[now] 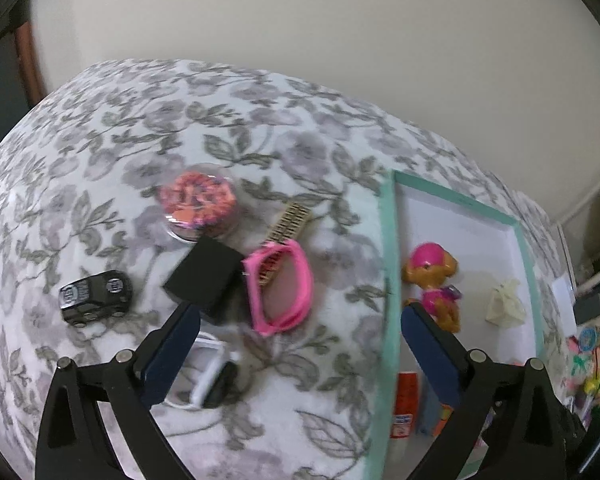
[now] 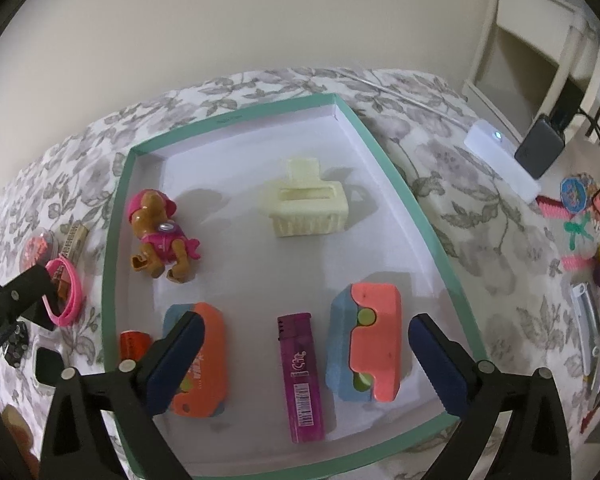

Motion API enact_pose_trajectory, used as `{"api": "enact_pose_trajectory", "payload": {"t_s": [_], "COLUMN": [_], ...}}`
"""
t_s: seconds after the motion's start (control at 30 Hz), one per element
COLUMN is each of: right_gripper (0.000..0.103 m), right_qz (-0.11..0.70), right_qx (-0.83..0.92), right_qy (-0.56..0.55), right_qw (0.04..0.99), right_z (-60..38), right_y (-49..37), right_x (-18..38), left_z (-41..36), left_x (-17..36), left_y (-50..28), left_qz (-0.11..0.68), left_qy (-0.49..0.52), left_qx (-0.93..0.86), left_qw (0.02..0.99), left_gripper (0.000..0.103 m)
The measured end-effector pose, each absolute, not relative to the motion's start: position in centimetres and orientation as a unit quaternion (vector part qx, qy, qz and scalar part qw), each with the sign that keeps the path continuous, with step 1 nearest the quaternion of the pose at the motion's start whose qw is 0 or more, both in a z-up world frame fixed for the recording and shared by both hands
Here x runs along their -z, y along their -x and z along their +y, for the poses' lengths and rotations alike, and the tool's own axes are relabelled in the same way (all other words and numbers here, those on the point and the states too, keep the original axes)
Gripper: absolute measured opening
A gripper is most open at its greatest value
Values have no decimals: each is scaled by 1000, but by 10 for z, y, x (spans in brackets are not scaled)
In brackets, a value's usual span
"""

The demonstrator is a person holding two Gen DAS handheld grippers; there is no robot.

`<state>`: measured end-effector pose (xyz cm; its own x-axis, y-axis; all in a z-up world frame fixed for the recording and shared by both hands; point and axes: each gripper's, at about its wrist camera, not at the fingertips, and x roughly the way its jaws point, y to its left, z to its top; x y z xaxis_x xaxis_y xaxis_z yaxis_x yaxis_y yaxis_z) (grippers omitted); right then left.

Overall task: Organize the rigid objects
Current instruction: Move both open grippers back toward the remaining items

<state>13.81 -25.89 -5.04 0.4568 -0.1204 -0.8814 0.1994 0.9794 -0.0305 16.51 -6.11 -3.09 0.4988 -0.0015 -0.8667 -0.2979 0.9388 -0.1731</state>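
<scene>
Both hand-held grippers (image 1: 300, 344) (image 2: 306, 358) wide apart

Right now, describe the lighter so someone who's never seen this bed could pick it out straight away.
Find the shallow teal-rimmed box lying on the floral bedspread. Along its near edge, between two orange-and-blue foam blocks, lies the lighter. It is the only slim magenta piece there, with a barcode at its near end.

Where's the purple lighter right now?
In the right wrist view the purple lighter lies flat in the green-rimmed tray, near its front edge, between the two orange-and-blue toy blocks and directly under the open right gripper.
</scene>
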Motion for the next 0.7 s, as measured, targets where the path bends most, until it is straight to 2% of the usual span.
{"api": "enact_pose_trajectory", "payload": {"t_s": [0.37, 0.7], "right_gripper": [103, 103], "right_qz": [472, 434], "right_qx": [61, 15], "right_qy": [-63, -14], "right_qw": [877, 901], "right_z": [-243, -198], "right_y": [-139, -142], "right_x": [26, 2], "left_z": [-11, 19], "left_x": [11, 0], "left_y": [-157, -152], "left_qz": [466, 461], "left_qy": [159, 151], "left_qx": [-154, -184], "left_qw": [856, 855], "left_gripper": [101, 101]}}
